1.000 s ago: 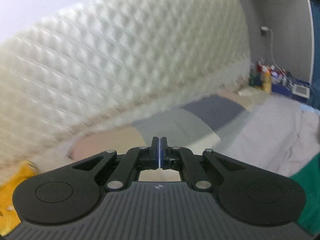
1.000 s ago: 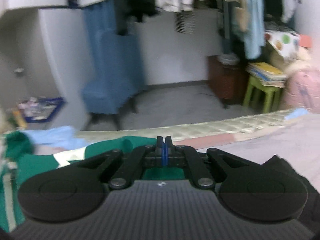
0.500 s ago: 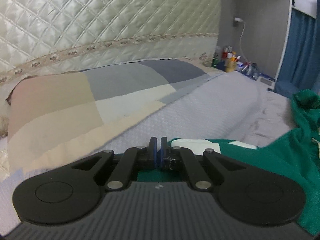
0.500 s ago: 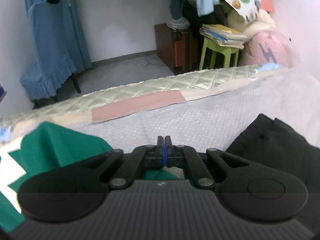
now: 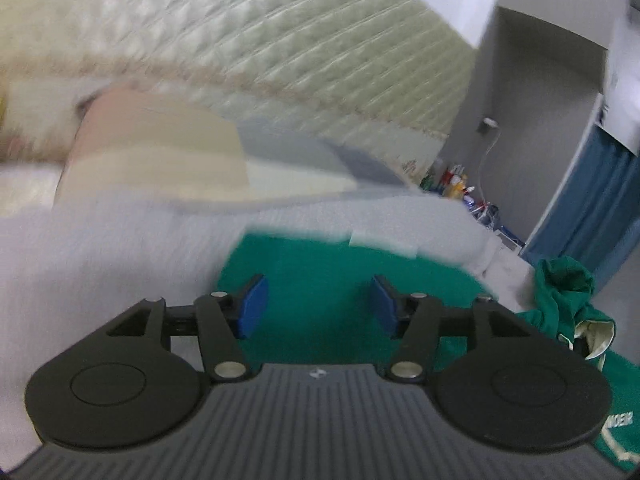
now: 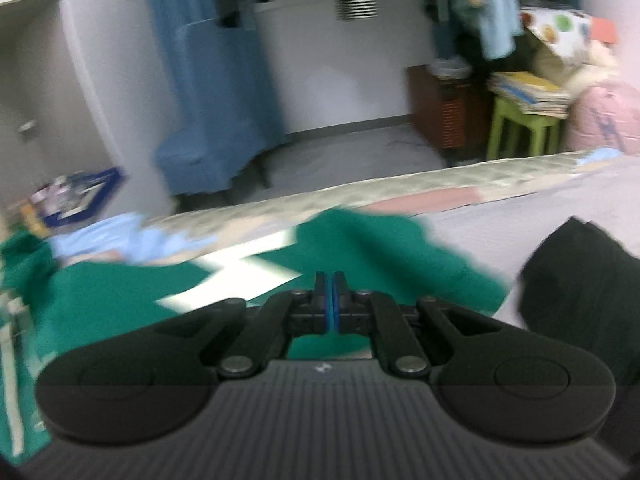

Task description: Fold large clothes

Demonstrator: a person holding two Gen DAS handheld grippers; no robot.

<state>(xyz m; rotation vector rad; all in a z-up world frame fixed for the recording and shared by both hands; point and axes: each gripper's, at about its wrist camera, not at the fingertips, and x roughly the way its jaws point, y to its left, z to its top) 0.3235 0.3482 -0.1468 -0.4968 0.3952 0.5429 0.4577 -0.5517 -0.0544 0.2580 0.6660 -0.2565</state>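
On the bed (image 5: 120,248), toward the edge facing the blue curtain, lies the green garment (image 5: 320,272), spread partly flat over the pale bedcover. White stripe/panel runs across it (image 6: 240,276). One end is bunched up by the far bed corner near the bottles (image 5: 568,284), w/ cream-lined collar or cuff showing; can't tell which.

Left gripper (image 5: 318,304): jaws opening, blue pads well apart, green fabric lies beyond and under the gap but nothing pinched between pads. Judgement: held low and tilted down over the flat part so it can take a fresh edge for a fold.

Right gripper (image 6: 331,300): pads pressed together, only a thin blue line between. Green cloth sits directly past the tips; frames too blurred to say whether a thin layer is caught, so reading it as closed on nothing. Prob. positioned at the opposite end of the garment so both hands span it.

Long axis: approx. along the bed edge nearest the room floor, from bunched end by the curtain toward the black garment (image 6: 580,280), which sits just beside the green one's other end. Exact orientation (neck vs hem) not readable, blur.

Quilted headboard (image 5: 280,60) and patchwork pillow (image 5: 160,160) behind, well apart from the work.
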